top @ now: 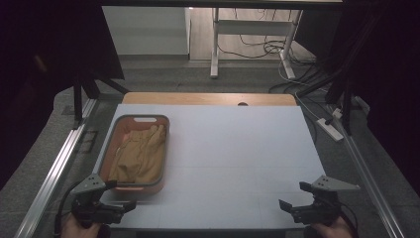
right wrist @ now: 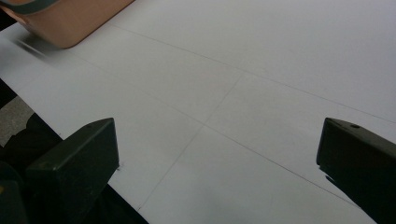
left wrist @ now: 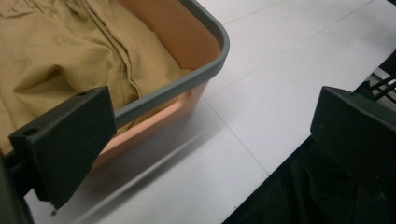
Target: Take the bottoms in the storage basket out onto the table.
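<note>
1. The left tongs (top: 120, 196) are spread wide and hold nothing. They hover at the near end of the bin (top: 110, 139), at its near corner; in the left gripper view one jaw overlaps the grey rim and the other hangs over bare surface, so they seem lined up to reach in over the rim for what lies inside.

2. The right tongs (top: 293, 195) are spread too, and empty. They sit well right of the bin, low at the near edge of the surface (top: 237, 148), probably waiting until there is something to take by a second corner.

3. The cloth (top: 138, 151), tan and crumpled, lies inside the bin and covers most of its floor; folds run along its length, and one bunched end points to the bin's far handle slot. It touches neither pair of tongs.

4. The bin is orange with a grey rim and stands at the left side of the white surface. Its near wall and rim stand between the left tongs and the cloth, so I judge the reach must go over the top rather than straight in.

5. Right of the bin the surface is bare. Beyond the bin's far end come a wooden strip, floor cables and a power strip, all well out of the way.
</note>
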The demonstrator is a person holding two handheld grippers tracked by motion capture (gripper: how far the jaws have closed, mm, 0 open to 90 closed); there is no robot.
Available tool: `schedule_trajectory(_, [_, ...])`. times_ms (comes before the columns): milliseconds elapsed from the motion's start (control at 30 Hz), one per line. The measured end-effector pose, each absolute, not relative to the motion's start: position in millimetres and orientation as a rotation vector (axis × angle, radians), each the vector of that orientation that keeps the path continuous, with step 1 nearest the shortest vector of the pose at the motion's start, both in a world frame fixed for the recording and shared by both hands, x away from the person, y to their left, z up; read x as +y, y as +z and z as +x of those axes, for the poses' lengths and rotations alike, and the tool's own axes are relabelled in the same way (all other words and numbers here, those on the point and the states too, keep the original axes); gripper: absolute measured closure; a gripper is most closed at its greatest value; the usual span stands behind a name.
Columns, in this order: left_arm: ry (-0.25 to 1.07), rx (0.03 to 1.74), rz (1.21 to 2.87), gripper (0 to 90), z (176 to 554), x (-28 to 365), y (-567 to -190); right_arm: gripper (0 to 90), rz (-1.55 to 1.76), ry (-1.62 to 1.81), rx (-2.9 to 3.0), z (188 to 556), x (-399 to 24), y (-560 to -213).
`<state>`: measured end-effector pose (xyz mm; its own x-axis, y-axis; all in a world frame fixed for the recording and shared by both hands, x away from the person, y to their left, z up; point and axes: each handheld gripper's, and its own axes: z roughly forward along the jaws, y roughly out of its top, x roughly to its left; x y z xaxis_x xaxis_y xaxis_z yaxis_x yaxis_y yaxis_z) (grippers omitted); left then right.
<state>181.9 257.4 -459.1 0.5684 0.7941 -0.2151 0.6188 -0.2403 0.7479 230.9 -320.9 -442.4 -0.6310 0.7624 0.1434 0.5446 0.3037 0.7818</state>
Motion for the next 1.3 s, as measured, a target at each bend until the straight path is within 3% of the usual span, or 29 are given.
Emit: schedule_trajectory(1300, [0.255,1.003,1.958,0.0,201.7,257.9,-449.2,0.6,1.192,1.213,2.336,232.1,-319.5,-443.0])
